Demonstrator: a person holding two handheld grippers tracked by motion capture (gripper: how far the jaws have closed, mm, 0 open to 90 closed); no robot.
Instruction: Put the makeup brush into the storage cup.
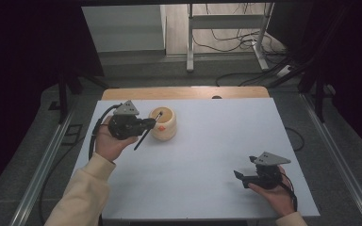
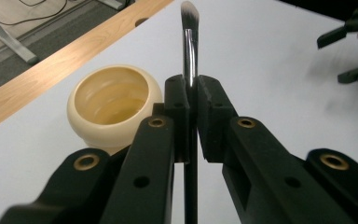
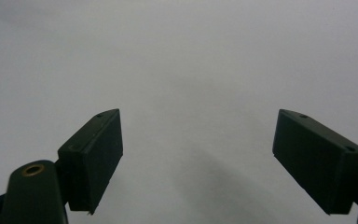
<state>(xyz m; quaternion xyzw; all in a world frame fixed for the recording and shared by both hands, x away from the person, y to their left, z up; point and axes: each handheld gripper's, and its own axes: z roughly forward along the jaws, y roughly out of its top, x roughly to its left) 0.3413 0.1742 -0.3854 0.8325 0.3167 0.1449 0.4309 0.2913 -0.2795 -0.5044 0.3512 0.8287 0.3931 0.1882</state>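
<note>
The brush [image 2: 189, 51] is clamped at mid-handle by the left gripper [image 2: 190, 100], bristles up, just beside the pot [image 2: 113, 106] at the table's [image 1: 207, 141] far left, probably for insertion. The right gripper [image 3: 198, 154] rests well apart, jaws spread and empty, clear of the work.

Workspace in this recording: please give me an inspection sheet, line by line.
Surface: white tabletop with a wooden strip along its far edge.
Job's things: round cream ceramic pot, open and apparently empty; black-handled makeup brush with a metal ferrule.
Clutter: nothing seen.
Grippers: left gripper shut on the brush beside the pot, bristles pointing away from it; right gripper open and empty, near the table's right front.
Cables: black cable trailing from the left gripper; loose cables on the floor beyond.
Surroundings: grey floor, metal stand legs, dark curtains at both sides.
</note>
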